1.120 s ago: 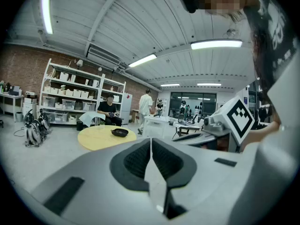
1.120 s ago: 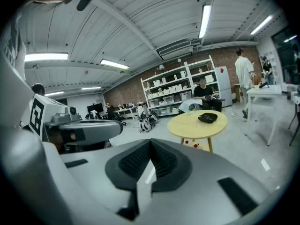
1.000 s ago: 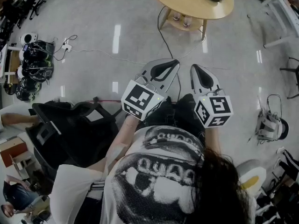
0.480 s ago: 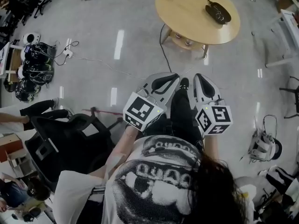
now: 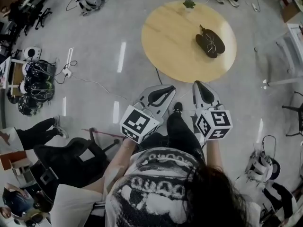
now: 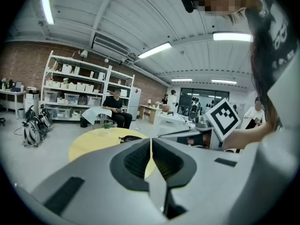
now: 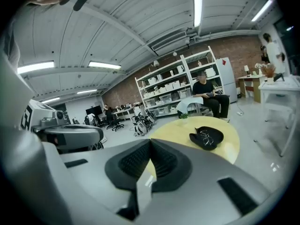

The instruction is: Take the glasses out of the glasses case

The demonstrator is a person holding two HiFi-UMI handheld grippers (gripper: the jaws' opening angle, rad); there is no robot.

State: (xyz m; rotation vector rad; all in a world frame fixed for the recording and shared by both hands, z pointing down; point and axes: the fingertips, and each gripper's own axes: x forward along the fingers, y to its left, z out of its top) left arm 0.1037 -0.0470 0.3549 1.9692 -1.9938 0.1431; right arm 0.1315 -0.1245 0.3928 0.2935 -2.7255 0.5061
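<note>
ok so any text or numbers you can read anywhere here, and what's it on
Nothing here can be quoted with confidence.
shirt: large letter-like print, too warped and blurred to read.
marker cubes: black and white square patterns only, no words or numbers.
boxes on the shelves: any labels are too small to read.
glasses case: no print shows.

Black glasses case (image 5: 209, 44), yellow table (image 5: 173, 41), grey floor (image 5: 94, 96).

Brick wall (image 6: 28, 64), shelving (image 6: 75, 90) – glossy grey floor (image 5: 109, 41).
</note>
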